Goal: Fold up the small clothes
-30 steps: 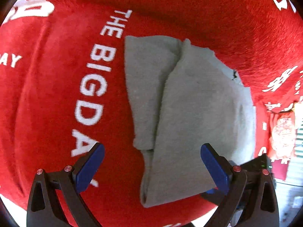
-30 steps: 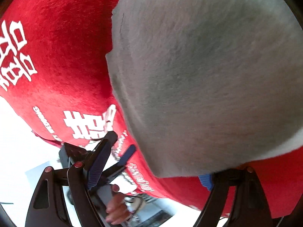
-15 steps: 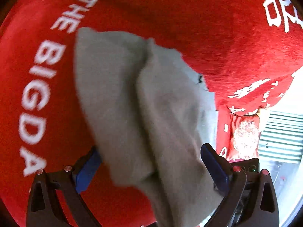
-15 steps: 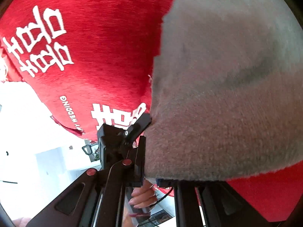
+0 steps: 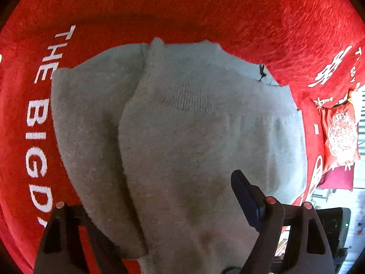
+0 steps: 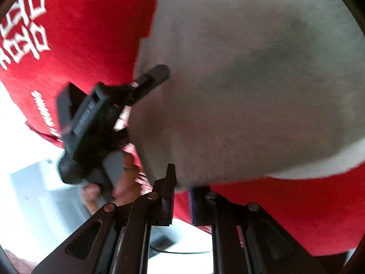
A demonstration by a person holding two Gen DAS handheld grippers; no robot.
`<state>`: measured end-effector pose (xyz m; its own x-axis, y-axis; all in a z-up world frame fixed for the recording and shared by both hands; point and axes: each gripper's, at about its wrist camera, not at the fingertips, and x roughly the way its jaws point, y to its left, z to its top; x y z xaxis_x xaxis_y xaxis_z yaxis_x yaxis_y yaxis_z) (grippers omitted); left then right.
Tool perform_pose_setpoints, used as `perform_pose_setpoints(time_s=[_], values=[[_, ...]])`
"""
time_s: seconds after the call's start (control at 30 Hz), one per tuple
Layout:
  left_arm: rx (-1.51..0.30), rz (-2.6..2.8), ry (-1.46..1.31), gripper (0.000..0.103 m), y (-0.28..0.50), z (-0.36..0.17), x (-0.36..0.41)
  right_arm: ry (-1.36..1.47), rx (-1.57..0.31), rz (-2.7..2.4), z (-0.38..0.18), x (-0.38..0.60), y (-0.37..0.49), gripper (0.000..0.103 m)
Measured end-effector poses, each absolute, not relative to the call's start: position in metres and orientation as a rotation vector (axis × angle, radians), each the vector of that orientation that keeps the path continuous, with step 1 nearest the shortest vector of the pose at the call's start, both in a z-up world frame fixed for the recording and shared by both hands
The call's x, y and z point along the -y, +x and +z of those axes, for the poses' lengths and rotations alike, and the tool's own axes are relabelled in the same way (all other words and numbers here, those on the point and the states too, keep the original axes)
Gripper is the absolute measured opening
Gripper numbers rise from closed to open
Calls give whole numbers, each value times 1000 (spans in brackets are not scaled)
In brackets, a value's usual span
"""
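The grey knit garment (image 5: 194,141) is lying folded on the red cloth (image 5: 205,11) with the white lettering, one layer lapping over the other along a long fold edge running down the middle-left. Its far edge is sitting well inside the cloth, with plenty of bare red showing beyond it and to the left; to the right, the cloth's edge is dropping off close by, with a red cushion (image 5: 340,134) beyond.

The left gripper (image 5: 173,207) is pointing steeply down over the near end of the garment, jaws standing wide and just now closing in a little, the cloth bunching between them; one finger is hidden under the fabric, so I cannot tell if they are pressing.

The right gripper (image 6: 182,182) is angling down at the garment's near edge, jaws close together, just easing apart, the grey hem lying in the narrow gap. In that same view, a hand (image 6: 118,182) is gripping the left tool's handle.
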<state>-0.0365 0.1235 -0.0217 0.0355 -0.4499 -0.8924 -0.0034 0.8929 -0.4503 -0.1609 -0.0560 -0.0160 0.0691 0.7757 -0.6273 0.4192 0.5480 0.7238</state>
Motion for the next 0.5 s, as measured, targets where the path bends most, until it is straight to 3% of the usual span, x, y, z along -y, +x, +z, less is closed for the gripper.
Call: perform_pose_setpoints(time_s=[0.07, 0.1, 0.43, 0.5], values=[[-1505, -355, -351, 85, -40, -23, -125, 991, -1586, 367, -10, 60, -160, 57], [-1505, -354, -340, 85, -42, -24, -124, 960, -1586, 374, -5, 63, -160, 61], [-1508, -318, -281, 85, -49, -31, -113, 728, -1497, 285, 33, 108, -123, 61], [-1510, -310, -270, 85, -49, -31, -112, 698, -1480, 276, 34, 111, -115, 50]])
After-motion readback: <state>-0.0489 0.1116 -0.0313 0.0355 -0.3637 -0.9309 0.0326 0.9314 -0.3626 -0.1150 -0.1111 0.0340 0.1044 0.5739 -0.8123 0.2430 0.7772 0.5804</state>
